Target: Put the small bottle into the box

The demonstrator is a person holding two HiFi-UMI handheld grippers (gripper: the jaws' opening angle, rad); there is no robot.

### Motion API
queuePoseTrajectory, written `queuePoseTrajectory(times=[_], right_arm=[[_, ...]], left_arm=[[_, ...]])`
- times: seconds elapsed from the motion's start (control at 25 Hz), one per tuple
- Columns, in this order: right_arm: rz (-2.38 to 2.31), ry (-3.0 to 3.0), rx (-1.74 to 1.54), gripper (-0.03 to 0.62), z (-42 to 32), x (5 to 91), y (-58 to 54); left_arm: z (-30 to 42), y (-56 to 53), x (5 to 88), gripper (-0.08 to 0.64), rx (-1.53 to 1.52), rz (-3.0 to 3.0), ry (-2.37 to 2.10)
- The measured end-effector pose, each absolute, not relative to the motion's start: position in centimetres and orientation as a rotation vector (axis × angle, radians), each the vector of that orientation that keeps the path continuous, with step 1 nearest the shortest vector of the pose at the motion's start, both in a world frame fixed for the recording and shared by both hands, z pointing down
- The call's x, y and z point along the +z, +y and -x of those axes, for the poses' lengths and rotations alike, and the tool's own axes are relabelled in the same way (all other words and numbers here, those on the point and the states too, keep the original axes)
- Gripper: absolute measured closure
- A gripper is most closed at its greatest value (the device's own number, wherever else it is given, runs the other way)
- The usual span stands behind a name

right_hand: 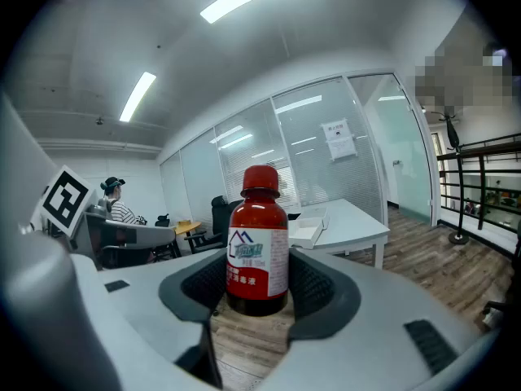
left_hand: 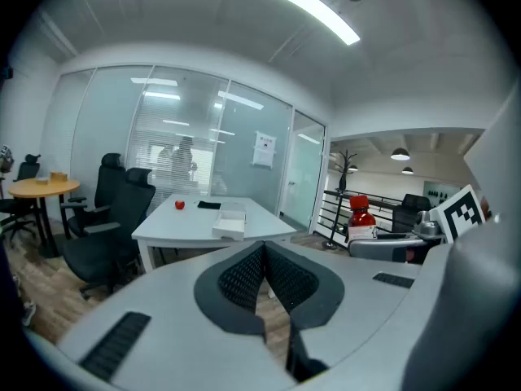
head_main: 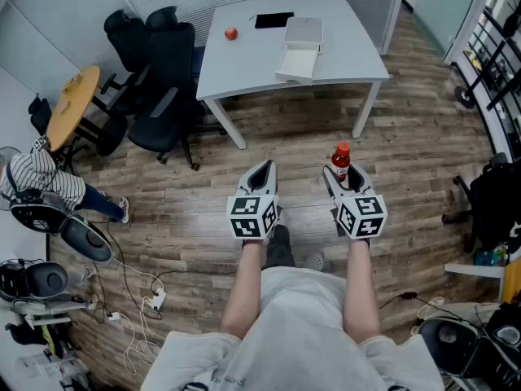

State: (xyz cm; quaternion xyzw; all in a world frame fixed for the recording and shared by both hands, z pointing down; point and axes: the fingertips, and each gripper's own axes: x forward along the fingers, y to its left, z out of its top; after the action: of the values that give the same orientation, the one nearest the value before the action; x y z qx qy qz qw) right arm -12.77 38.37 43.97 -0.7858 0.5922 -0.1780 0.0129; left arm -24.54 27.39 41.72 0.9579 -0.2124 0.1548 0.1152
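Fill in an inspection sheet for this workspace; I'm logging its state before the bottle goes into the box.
Surface: white table, standing on a wooden floor.
Job's things: small bottle, red cap, upright; white box open on the table.
Clutter: small red object and flat black item on the table.
Grippers: left tongs shut, empty; right tongs shut on the small bottle.
Cables: power strip and loose cables on the floor.
Surroundings: black office chairs, round wooden table, seated person, glass walls.
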Motion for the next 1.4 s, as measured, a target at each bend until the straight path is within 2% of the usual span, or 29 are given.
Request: queuePoseTrajectory(times=[0.16,0.72,1.4], right_arm=[[2.449,1.857,-0.543,0.367,12.6,44.0,38.9],[2.379,1.849,-0.562,0.367,10.4,44.9,37.4],[2.399,1.786,-0.625,0.367,1.7,46.3,24.0]], left_arm=[[24.5,27.6,43.2,0.532,0.54,-2.742,-0.625],[24.0,25.5,41.9,0.532,0.416,-2.845,-0.677],[15.4,11.6,42.8,0.532,0.436,-2.821,-0.581]])
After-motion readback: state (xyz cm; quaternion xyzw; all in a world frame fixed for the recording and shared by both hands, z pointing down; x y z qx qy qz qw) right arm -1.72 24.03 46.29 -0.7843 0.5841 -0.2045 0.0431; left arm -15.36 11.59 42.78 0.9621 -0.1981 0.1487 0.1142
